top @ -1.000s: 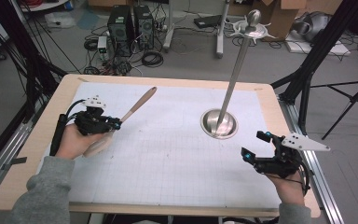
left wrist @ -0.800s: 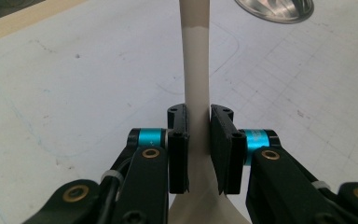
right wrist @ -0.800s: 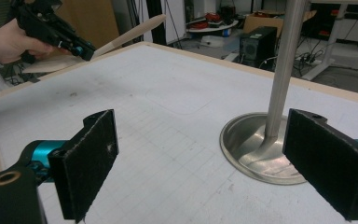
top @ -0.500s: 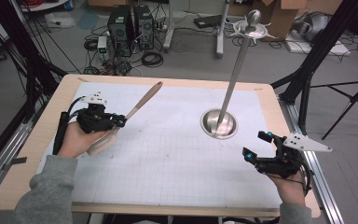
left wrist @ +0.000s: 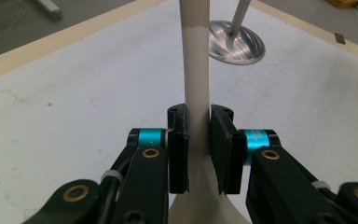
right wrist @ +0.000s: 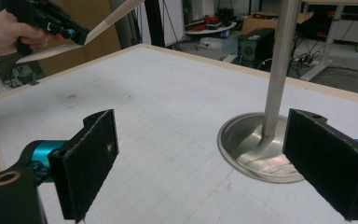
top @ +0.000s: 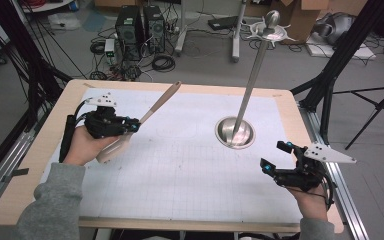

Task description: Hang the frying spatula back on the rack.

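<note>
Left gripper [top: 136,125] is clamped on the neck of a beige spatula [top: 155,106] held up off the white mat [top: 190,170], right gripper [top: 276,157] gaping and empty, so honestly that long handle could easily clip the metal stand [top: 250,85] if swung.

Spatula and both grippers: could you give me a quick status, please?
Left gripper shut on the spatula, held off the table. Right gripper open, empty. Metal stand upright mid-table, apart from both.
</note>
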`<action>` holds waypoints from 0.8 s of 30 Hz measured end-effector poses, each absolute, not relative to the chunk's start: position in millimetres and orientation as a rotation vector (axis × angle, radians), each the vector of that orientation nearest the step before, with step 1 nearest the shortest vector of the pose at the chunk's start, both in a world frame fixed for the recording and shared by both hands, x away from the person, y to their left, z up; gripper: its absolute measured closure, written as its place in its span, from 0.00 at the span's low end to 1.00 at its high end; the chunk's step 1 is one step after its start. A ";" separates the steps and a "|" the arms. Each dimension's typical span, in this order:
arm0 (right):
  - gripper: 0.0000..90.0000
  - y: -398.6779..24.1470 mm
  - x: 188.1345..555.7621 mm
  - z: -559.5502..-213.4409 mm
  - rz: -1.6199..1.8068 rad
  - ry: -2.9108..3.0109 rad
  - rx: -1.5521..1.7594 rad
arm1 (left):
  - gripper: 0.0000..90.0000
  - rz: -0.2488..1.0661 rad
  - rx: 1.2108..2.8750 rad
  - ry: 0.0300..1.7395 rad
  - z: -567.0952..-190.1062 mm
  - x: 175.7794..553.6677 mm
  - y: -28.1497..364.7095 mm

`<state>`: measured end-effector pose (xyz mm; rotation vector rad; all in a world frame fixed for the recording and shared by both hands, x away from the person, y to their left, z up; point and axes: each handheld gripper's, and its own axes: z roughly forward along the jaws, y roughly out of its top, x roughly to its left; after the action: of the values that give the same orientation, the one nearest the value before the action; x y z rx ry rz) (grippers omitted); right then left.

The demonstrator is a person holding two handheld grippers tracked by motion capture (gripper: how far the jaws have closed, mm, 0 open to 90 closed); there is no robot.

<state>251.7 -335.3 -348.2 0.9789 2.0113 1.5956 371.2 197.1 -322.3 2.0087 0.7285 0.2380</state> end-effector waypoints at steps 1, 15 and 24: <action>0.10 -335.5 251.8 -348.3 1.597 2.010 0.976 | 0.86 0.239 2.012 0.724 -320.7 371.3 195.9; 0.10 -336.3 251.4 -349.2 1.605 2.006 0.985 | 0.86 0.229 1.979 0.681 -300.4 372.8 189.5; 0.10 -336.0 252.3 -351.3 1.592 2.009 0.987 | 0.86 0.216 1.962 0.671 -290.0 374.6 186.8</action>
<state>252.3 -336.0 -351.3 0.9873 2.0093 1.5918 374.6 186.8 -290.0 1.9618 0.6714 0.2159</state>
